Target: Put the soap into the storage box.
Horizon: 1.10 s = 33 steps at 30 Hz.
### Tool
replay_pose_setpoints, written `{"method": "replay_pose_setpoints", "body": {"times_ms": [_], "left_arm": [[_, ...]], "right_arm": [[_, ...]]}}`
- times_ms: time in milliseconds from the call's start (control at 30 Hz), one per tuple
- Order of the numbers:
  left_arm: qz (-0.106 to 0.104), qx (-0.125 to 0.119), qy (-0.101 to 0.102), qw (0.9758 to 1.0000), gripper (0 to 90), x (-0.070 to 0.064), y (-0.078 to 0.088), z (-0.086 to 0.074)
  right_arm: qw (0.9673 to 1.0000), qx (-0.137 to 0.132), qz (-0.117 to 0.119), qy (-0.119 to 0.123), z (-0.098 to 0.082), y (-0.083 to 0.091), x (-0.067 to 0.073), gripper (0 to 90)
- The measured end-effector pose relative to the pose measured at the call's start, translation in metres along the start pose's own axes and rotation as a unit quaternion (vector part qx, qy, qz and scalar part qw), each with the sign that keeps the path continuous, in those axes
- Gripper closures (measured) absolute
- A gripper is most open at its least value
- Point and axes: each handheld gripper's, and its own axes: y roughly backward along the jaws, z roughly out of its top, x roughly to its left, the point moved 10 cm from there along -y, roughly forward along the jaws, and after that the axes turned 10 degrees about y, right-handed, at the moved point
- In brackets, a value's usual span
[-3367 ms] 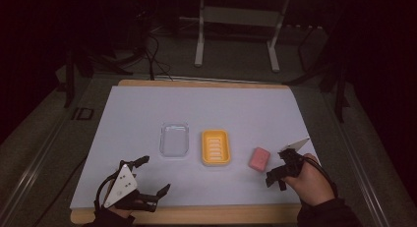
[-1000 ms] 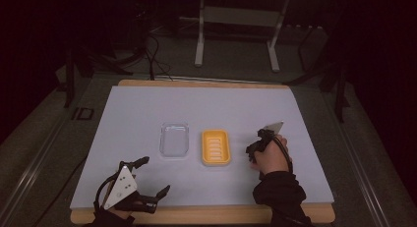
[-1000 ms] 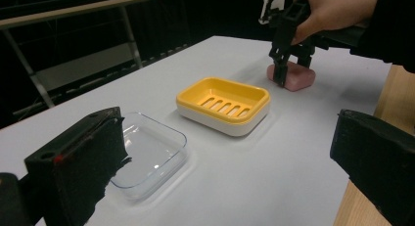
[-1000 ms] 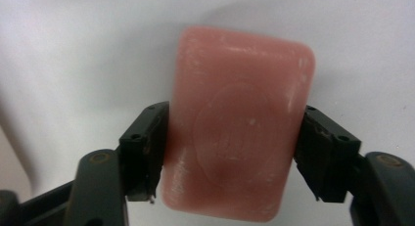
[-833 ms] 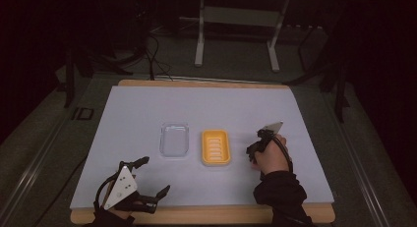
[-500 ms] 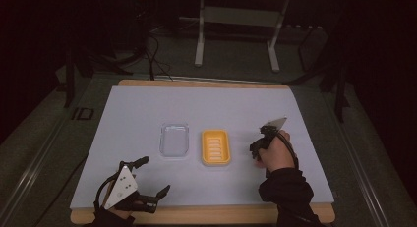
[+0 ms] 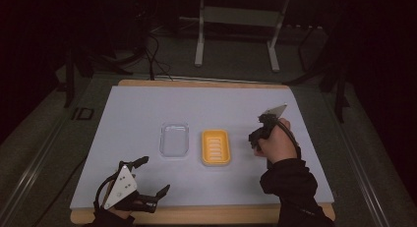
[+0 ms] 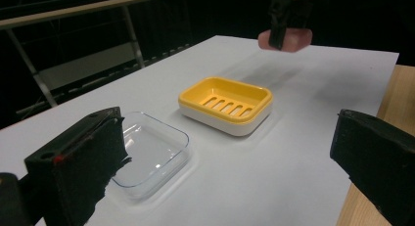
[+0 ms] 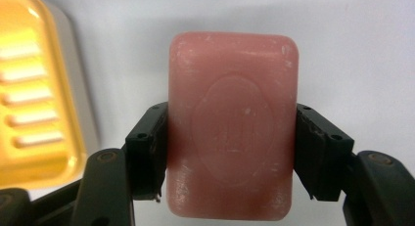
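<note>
**Right gripper has the soap — dish is next**

My right gripper (image 9: 230, 157) pinches the pink soap bar (image 9: 232, 133) clear of the tabletop (image 7: 147, 109), at 3 o'clock of the yellow soap dish (image 7: 215, 147). Pickup done — placing remains. My left gripper (image 7: 147, 180) rests spread, empty.

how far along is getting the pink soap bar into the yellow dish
Done: the right hand-held gripper is clamped on the pink rectangular soap bar, lifted off the white tabletop. In hand: carrying it. Left: setting it in the empty yellow slotted plastic soap dish, perhaps fitting the clear plastic lid.
</note>
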Motion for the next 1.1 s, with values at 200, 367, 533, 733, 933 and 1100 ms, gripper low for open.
{"method": "replay_pose_setpoints", "body": {"times_ms": [200, 367, 533, 733, 933, 1100], "left_arm": [[-0.001, 0.000, 0.000, 1.0000, 0.6, 0.000, 0.000, 0.000], [-0.001, 0.000, -0.001, 1.0000, 0.6, 0.000, 0.000, 0.000], [-0.003, 0.001, -0.001, 1.0000, 0.6, -0.001, 0.000, 0.000], [-0.003, 0.001, -0.002, 1.0000, 0.6, -0.001, 0.000, 0.000], [-0.002, 0.002, -0.003, 1.0000, 0.7, -0.002, -0.001, -0.001], [-0.004, 0.000, -0.003, 1.0000, 0.6, -0.002, 0.000, 0.000]], "right_arm": [[0.9998, -0.008, 0.009, 0.015, 0.009, 0.019, 0.011, 37.7], [0.9994, -0.021, 0.007, 0.025, 0.013, 0.030, 0.020, 37.6], [0.9991, -0.027, 0.013, 0.030, 0.016, 0.038, 0.030, 37.7], [0.9982, -0.029, 0.022, 0.047, 0.016, 0.045, 0.047, 37.6], [0.9969, -0.036, 0.037, 0.060, 0.013, 0.047, 0.066, 37.7], [0.9956, -0.041, 0.046, 0.071, 0.012, 0.047, 0.081, 37.6]]}}
